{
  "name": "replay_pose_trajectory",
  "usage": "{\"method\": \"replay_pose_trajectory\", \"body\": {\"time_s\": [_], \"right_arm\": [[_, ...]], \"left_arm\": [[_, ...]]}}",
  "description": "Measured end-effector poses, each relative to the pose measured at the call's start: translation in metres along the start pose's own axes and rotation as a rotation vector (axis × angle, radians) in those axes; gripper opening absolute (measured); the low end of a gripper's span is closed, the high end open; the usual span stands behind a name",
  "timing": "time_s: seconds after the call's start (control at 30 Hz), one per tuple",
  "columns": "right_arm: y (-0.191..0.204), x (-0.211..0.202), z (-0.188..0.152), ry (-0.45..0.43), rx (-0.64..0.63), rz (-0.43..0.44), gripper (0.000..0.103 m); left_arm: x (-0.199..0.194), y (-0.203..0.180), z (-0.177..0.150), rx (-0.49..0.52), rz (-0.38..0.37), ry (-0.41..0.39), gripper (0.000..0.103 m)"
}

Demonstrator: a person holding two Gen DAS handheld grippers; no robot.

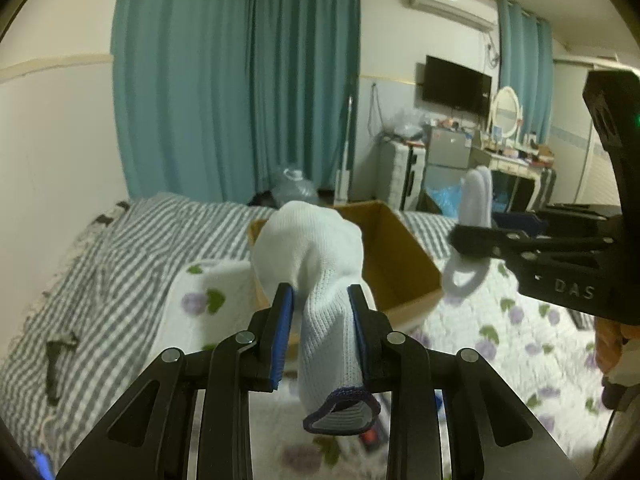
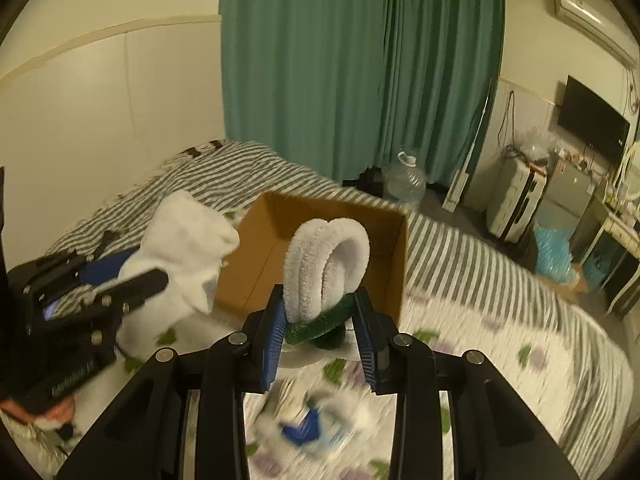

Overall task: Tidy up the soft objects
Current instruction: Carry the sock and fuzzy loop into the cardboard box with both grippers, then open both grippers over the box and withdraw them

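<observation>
My left gripper (image 1: 320,300) is shut on a white sock (image 1: 316,264) with a dark cuff, held above the bed in front of the open cardboard box (image 1: 400,256). It also shows in the right wrist view (image 2: 132,280) with the sock (image 2: 188,240) left of the box (image 2: 272,248). My right gripper (image 2: 320,304) is shut on a fluffy white loop (image 2: 320,256) joined to a green fuzzy piece (image 2: 320,324), held just before the box. In the left wrist view the right gripper (image 1: 468,240) holds the white loop (image 1: 474,200) right of the box.
The bed has a grey striped sheet (image 1: 120,260) and a floral cover (image 2: 500,352). Blurred soft items (image 2: 312,420) lie on the cover below my right gripper. A dark object (image 1: 56,360) lies on the sheet. Curtains, a water jug (image 2: 404,180) and furniture stand beyond.
</observation>
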State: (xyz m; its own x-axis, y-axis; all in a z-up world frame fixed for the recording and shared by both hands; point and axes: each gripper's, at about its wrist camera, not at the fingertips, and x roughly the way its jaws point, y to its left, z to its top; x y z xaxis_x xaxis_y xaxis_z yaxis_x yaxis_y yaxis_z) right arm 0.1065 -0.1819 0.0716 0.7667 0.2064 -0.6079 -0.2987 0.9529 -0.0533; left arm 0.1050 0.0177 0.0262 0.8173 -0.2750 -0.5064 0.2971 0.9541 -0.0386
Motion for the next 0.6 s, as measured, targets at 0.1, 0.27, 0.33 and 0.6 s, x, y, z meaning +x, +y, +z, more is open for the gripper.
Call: {"method": "replay_pose_trajectory", "body": {"time_s": [0.1,0.27,0.33,0.6], "right_arm": [[-0.008,0.029,0.023,0.010,-0.001,0.003,0.032],[-0.023,0.083,0.035,0.063,0.007,-0.023,0.032],[-0.030,0.102,0.035,0.074,0.025,-0.011,0.032],[-0.053,0.134,0.025,0.067,0.082,-0.045,0.078]], "left_arm": [[0.028,0.000,0.011,-0.001,0.004,0.008,0.028],[0.073,-0.001,0.015,0.010,0.019,0.057,0.032],[0.093,0.002,0.013,0.005,0.021,0.082,0.032],[0.120,0.007,0.015,0.004,0.127,0.076,0.077]]}}
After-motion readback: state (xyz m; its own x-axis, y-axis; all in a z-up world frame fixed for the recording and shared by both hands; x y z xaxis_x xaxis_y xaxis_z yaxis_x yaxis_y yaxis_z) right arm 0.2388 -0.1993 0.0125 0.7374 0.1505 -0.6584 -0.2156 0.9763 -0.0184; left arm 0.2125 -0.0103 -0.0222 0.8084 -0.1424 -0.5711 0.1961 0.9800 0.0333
